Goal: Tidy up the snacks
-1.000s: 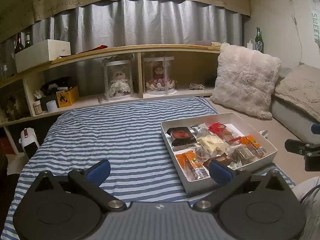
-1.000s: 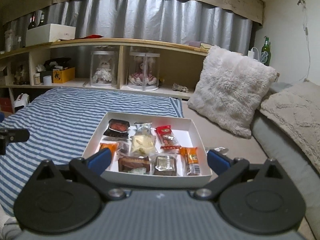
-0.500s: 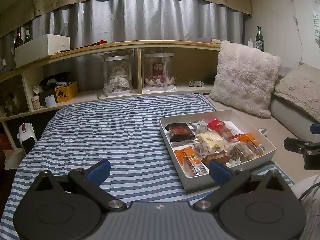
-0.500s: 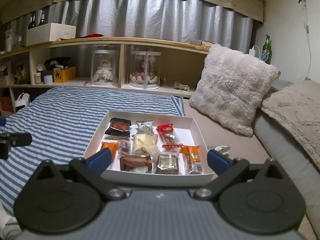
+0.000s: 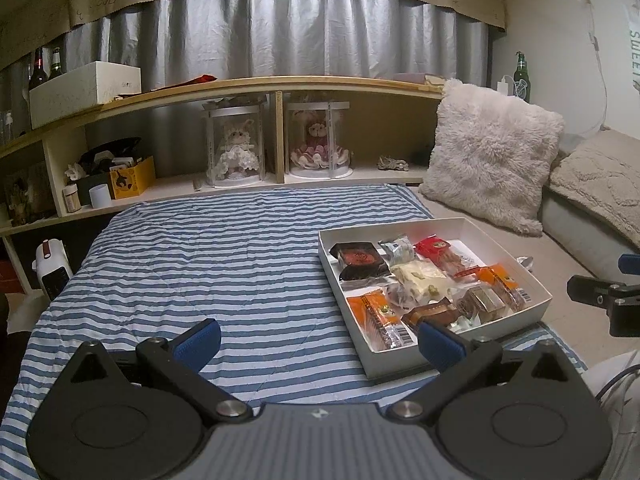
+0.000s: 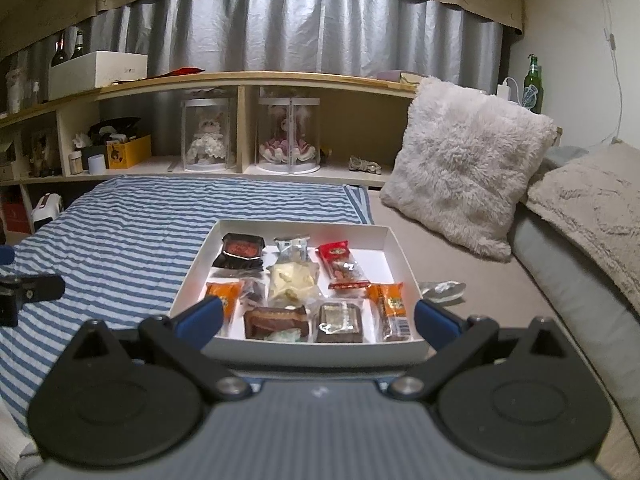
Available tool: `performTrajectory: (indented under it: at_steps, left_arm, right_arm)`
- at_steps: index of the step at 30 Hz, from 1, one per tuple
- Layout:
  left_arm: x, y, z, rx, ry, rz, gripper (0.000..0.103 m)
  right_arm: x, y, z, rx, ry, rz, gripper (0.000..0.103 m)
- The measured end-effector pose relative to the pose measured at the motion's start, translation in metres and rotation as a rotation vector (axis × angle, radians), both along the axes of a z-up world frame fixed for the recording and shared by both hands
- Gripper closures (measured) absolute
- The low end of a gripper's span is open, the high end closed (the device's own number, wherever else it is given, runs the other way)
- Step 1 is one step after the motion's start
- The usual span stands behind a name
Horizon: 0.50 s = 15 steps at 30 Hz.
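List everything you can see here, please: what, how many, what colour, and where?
Box: one, white, open, on the bed partly over the striped blanket.
Snacks: about ten wrapped packs in the box; orange, red, black, brown, pale yellow, silver.
Wrapper: one, silvery, on the bed right of the box.
Blanket: one, blue and white stripes, on the bed.
Pillows: one fluffy white, one beige beside it, at right.
Dolls: two, in clear cases on the wooden shelf.
Bottles: one green at right; two dark on the shelf top, left.
Left gripper: black, blue pads, open, above the blanket.
Right gripper: same, open, before the box.
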<state>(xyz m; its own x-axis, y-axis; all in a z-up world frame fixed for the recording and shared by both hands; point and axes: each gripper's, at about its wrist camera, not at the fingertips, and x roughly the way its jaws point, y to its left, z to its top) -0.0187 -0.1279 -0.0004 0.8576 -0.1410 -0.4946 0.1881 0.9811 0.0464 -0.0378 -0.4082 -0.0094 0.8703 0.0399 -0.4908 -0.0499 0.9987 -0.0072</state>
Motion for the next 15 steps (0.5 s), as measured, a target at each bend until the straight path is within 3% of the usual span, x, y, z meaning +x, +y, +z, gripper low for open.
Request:
performTrajectory:
  at_steps: [15]
  left_arm:
    - [-0.0002,0.0006,-0.0002,-0.004,0.0,-0.003,0.0]
  right_arm:
    - [-0.0007,0.0031,-0.0024,0.003,0.005,0.002,0.001]
